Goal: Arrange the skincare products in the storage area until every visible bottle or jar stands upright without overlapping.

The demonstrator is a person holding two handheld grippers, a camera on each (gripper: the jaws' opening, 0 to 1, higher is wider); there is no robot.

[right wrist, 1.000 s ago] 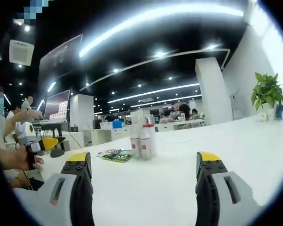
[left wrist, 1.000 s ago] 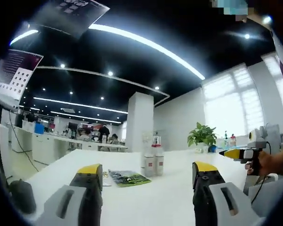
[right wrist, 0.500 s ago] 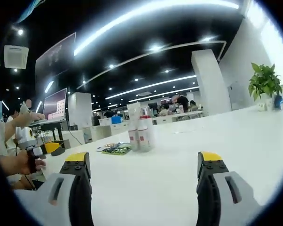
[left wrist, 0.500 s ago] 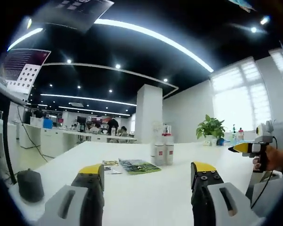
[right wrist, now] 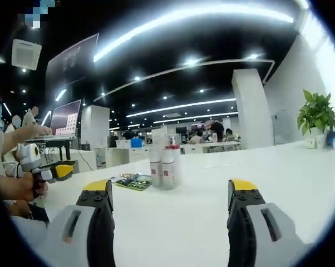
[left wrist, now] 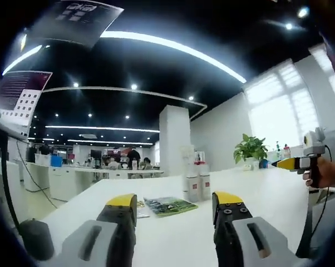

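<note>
Item: skincare bottles (left wrist: 196, 181), a tight cluster of white, red-banded containers standing upright on the white desk (left wrist: 173, 233); we count at least two, pressed side by side, with a taller pale one behind them that we cannot make out clearly. In the right gripper view the same cluster (right wrist: 163, 167) stands ahead of centre, well apart from both grippers. Just beside the bottles, on their left, lies a flat green leaflet or sachet (left wrist: 170, 204), with a smaller card beyond it; the same item (right wrist: 131, 181) shows to the left of the bottles in the right gripper view. Well behind the bottles: a potted plant (left wrist: 250, 151) at the far desk edge. Left gripper (left wrist: 174, 201): jaws spread apart, holding nothing, aimed at the bottles. Right gripper (right wrist: 170, 188): jaws likewise spread and empty, also facing the bottles. Step in hand, as we judge it: the approach, with no contact yet made. Next move, in our estimate: bring one gripper in to the outermost bottle, close on its body below the cap, and shift it sideways so each container stands separate, without toppling its neighbours.
</note>
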